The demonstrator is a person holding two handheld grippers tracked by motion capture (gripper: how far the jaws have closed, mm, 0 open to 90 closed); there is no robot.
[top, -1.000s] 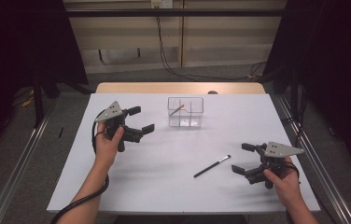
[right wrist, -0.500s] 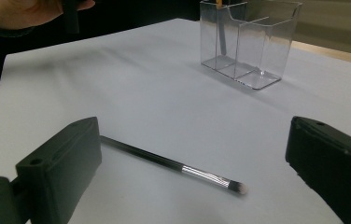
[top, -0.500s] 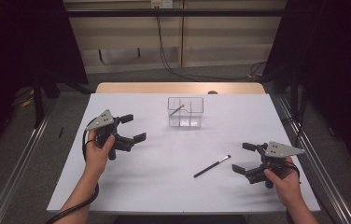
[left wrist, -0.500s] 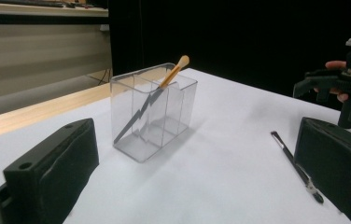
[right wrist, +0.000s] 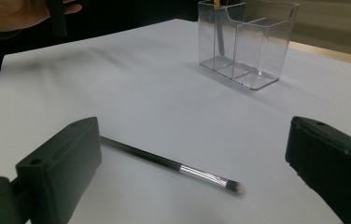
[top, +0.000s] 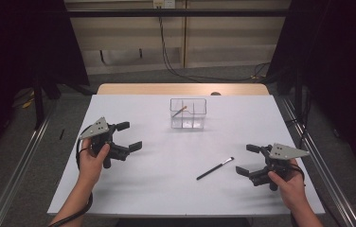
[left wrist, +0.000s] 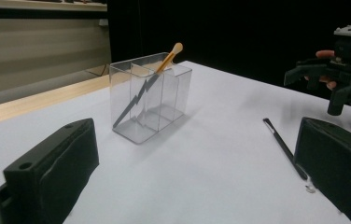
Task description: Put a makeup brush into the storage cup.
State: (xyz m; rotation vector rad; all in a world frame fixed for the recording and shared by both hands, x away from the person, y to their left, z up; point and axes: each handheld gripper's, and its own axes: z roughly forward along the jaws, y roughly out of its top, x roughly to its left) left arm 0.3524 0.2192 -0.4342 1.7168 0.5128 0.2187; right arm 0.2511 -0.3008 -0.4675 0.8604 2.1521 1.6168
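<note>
My left tongs [top: 125, 136] and right tongs [top: 247, 160] are matte black, each topped by a grey three-cornered plate, with blocky rectangular jaws bearing small round holes. A black cable trails at 6 o'clock. My forearms are bare.

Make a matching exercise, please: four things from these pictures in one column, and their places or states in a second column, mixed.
Things:
1. black brush
2. clear organizer
3. orange-handled stick
4. right gripper

Places or states:
a. stands near the far middle of the table
b. leans inside a compartment
c. open, holding nothing
d. lies flat on the white table top

Pairs: 1-d, 2-a, 3-b, 4-c
</note>
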